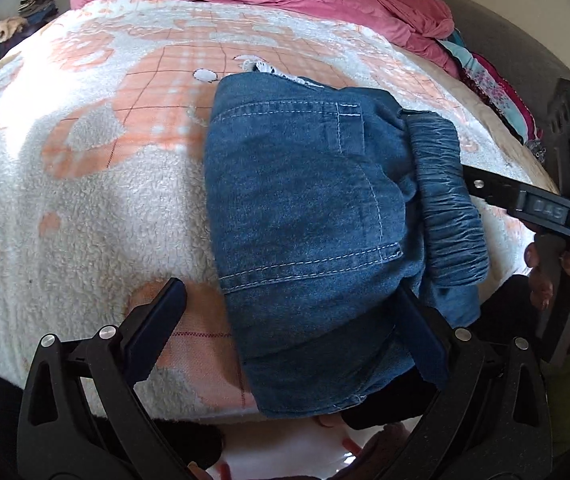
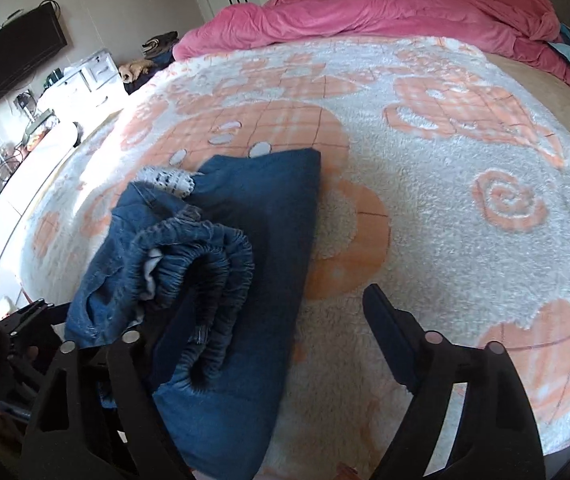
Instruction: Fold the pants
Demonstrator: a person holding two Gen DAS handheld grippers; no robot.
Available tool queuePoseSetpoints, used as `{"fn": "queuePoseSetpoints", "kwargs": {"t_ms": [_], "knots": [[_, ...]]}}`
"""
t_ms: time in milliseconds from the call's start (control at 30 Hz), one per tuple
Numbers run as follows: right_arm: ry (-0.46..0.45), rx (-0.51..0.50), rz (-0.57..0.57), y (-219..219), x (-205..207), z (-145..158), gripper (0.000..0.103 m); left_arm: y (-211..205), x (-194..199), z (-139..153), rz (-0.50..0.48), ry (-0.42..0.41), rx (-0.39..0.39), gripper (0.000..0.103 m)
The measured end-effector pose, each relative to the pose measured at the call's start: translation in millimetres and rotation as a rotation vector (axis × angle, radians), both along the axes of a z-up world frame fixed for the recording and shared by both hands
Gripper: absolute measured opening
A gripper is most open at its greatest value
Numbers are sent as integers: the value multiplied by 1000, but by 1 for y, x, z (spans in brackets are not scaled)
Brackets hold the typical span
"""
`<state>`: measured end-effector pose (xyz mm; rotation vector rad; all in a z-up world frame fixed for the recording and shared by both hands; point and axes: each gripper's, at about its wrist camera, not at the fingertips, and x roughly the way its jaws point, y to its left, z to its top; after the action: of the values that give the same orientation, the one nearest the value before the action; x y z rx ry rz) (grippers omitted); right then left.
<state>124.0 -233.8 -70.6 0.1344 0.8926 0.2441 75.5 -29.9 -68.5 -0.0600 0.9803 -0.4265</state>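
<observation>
Folded pants [image 1: 309,216], underside hidden on blanket [image 1: 85,200]

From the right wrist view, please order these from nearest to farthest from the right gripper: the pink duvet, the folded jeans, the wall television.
1. Folded jeans: by the right gripper, on its left side.
2. Pink duvet: across the bed's far end.
3. Wall television: far left, beyond the bed.

White-and-orange fleece blanket [image 2: 425,208] covers the bed. Pink duvet [image 2: 385,12] bunched along its far edge. Wall-mounted television [image 2: 17,56] and white drawers [image 2: 93,76] beyond the left edge.
</observation>
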Motion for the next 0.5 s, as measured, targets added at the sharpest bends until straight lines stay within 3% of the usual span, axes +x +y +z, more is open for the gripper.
{"fn": "queuePoseSetpoints", "kwargs": {"t_ms": [133, 233, 367, 500], "knots": [[-10, -45, -31, -3, 7, -9, 75, 1, 0, -3, -4, -7, 1, 94], [-26, -138, -50, -4, 11, -11, 73, 1, 0, -4, -6, -15, 3, 94], [-48, -100, -35, -7, 2, -1, 73, 9, -2, 4, -3, -12, -39, 93], [-74, 54, -33, -23, -20, 13, 74, 26, -7, 28, 13, -70, -78, 93]]}}
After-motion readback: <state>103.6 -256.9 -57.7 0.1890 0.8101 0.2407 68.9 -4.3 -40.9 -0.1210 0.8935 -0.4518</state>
